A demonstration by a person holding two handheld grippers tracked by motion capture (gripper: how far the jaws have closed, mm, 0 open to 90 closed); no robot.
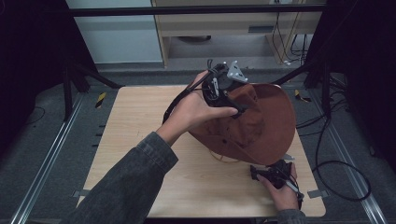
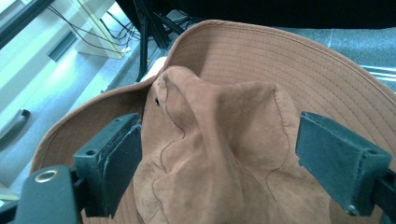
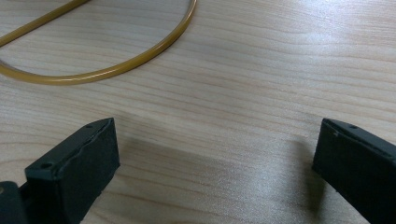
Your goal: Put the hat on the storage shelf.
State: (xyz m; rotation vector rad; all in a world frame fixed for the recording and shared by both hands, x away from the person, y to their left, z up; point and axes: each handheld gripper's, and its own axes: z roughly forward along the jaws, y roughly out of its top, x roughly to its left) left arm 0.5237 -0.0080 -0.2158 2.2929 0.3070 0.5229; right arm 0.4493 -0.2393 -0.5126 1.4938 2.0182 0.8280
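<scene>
Pale wooden worktop [image 1: 140, 140] with rounded corners, on grey floor between metal rails; wooden cabinet at far side. Brown suede wide-brimmed hat [image 1: 261, 126] at right half, yellow cord loop [image 3: 116, 70] beside its near edge. Left gripper [image 2: 215, 158] released, straddling the crumpled crown. Right gripper [image 3: 215, 163] released, over bare wood at near right.

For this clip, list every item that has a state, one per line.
Brown wide-brimmed fabric hat: on the table, crown crumpled, lying between the left jaws.
Yellow-tan cord: slack loop lying on the table.
Left gripper: jaws wide; right pad clear of the crown.
Right gripper: open, empty, over bare wood.
Light wooden table: bearing the hat.
</scene>
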